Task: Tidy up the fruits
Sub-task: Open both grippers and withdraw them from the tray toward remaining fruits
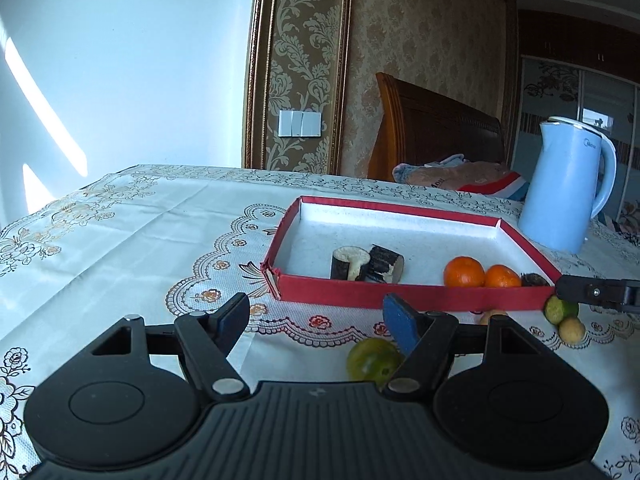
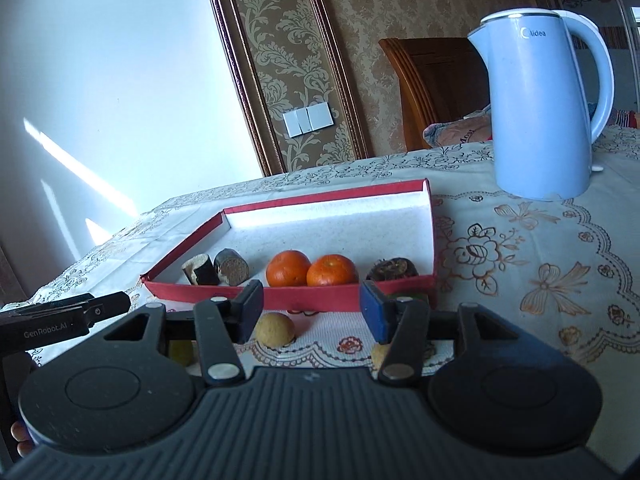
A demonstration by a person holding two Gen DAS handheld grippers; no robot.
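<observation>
Nearest the left wrist camera, the left gripper (image 1: 316, 322) stands spread wide with nothing between its pads; a striped green fruit (image 1: 372, 360) lies on the tablecloth (image 1: 132, 232) just in front of the red tray (image 1: 400, 294), partly behind the gripper's right-hand finger. The right gripper (image 2: 310, 308) is also released and empty, with a small yellow-brown fruit (image 2: 275, 329) lying past its fingers, just in front of the tray. A cut green fruit (image 1: 560, 309) and another small yellow one (image 1: 572, 330) lie off the tray's front right corner. Inside the tray, along its front wall, sit two dark cut pieces (image 1: 366, 268), two tangerines (image 1: 464, 272) and a dark round fruit (image 2: 392, 270).

The loose fruits are round, so a finger that nudges rather than straddles one would likely roll it away. Both grippers work near the tray's front wall, so they could collide, or catch the low cardboard wall and shift the tray. The kettle (image 2: 544, 112) stands well behind the tray, probably out of harm's way.
</observation>
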